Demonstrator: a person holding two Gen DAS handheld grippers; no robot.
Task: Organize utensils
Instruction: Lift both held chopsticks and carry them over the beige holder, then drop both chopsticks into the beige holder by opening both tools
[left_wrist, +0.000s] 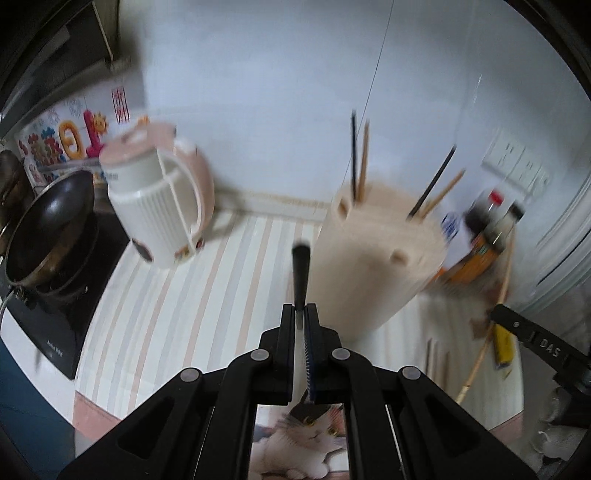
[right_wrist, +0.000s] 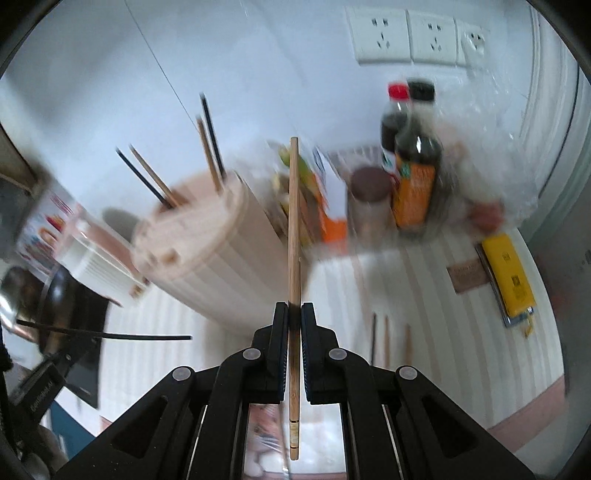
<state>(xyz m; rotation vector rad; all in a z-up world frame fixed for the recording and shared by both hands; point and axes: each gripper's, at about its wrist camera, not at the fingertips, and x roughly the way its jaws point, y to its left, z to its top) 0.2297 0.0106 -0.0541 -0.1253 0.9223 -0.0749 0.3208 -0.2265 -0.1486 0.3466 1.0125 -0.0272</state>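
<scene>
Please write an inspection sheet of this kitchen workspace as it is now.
Surface: striped counter cloth.
Job's things: beige ribbed utensil holder with four chopsticks; three loose chopsticks on the cloth.
Clutter: white ribbed kettle, dark sauce bottles, yellow flat pack.
Tongs: left tongs shut on black chopstick; right tongs shut on wooden chopstick.
Cables: nothing seen.
Surroundings: black wok, white wall sockets.

Dark wok (left_wrist: 48, 236) on stove; white jug (left_wrist: 155, 206); sauce bottles (right_wrist: 413, 162); wall sockets (right_wrist: 413, 35).
</scene>
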